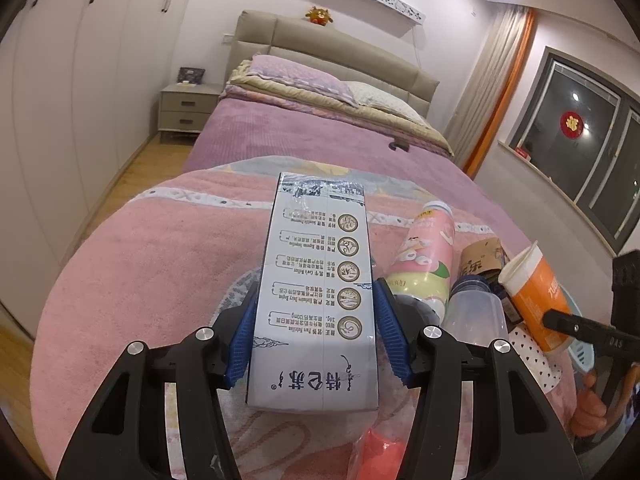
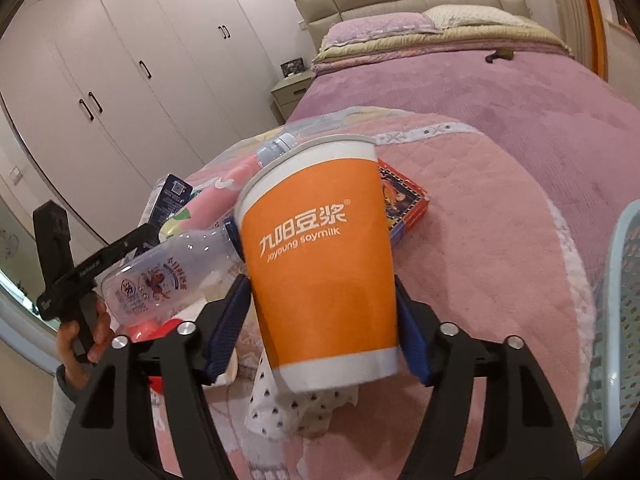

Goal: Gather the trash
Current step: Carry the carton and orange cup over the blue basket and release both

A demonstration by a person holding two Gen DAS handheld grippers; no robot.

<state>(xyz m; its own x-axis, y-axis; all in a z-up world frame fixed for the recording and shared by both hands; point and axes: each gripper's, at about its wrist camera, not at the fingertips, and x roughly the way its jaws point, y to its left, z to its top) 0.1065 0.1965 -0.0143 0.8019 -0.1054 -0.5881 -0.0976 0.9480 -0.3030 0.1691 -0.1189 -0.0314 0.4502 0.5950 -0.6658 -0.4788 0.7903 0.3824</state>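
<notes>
My left gripper (image 1: 316, 332) is shut on a white milk carton (image 1: 316, 288) and holds it above the pink blanket (image 1: 152, 264). My right gripper (image 2: 324, 328) is shut on an orange soymilk paper cup (image 2: 320, 256), held tilted above the blanket; the cup also shows in the left wrist view (image 1: 532, 300). On the blanket lie a pink drink bottle (image 1: 428, 256), a clear plastic bottle (image 2: 172, 272), a brown paper sleeve (image 1: 482, 258), a colourful flat box (image 2: 404, 204) and a polka-dot paper (image 2: 288, 404).
A light blue perforated basket (image 2: 616, 320) stands at the right edge of the blanket. The bed (image 1: 320, 140) stretches back to pillows and a headboard. A white wardrobe (image 2: 120, 60) lines the left wall, with a nightstand (image 1: 186, 112) beside the bed. A red item (image 1: 380, 452) lies below the carton.
</notes>
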